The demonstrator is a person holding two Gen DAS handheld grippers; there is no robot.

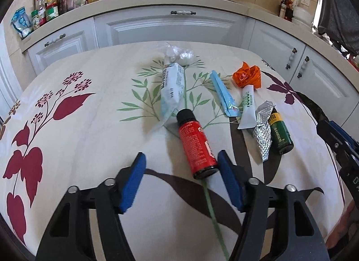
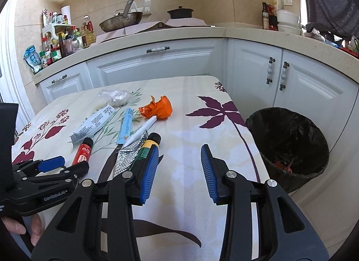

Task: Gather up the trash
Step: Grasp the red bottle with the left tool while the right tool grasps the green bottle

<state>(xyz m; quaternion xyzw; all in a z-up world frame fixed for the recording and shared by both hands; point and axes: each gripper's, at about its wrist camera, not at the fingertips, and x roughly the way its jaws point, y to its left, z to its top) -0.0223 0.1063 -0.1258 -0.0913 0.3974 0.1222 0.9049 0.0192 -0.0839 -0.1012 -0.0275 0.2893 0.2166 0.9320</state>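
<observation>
A red bottle [image 1: 195, 146] with a black cap lies on the flowered tablecloth [image 1: 89, 130]. Its base sits between the fingers of my left gripper [image 1: 181, 155], close to the right pad and well clear of the left one; the jaws are open. Beyond it lie a white packet [image 1: 171, 88], blue sachet [image 1: 223, 95], white tube [image 1: 248, 109], foil wrapper [image 1: 263, 133], green bottle [image 1: 280, 130], orange bag [image 1: 248, 74] and clear plastic wad [image 1: 179, 53]. My right gripper [image 2: 180, 148] hangs open over bare cloth, its left finger beside the green bottle [image 2: 149, 144].
A bin lined with a black bag [image 2: 289, 146] stands on the floor off the table's right edge, with some red scraps inside. White cabinets [image 2: 157, 63] and a crowded counter [image 2: 67, 43] run behind the table. A hand [image 2: 24, 227] holds the left gripper's handle.
</observation>
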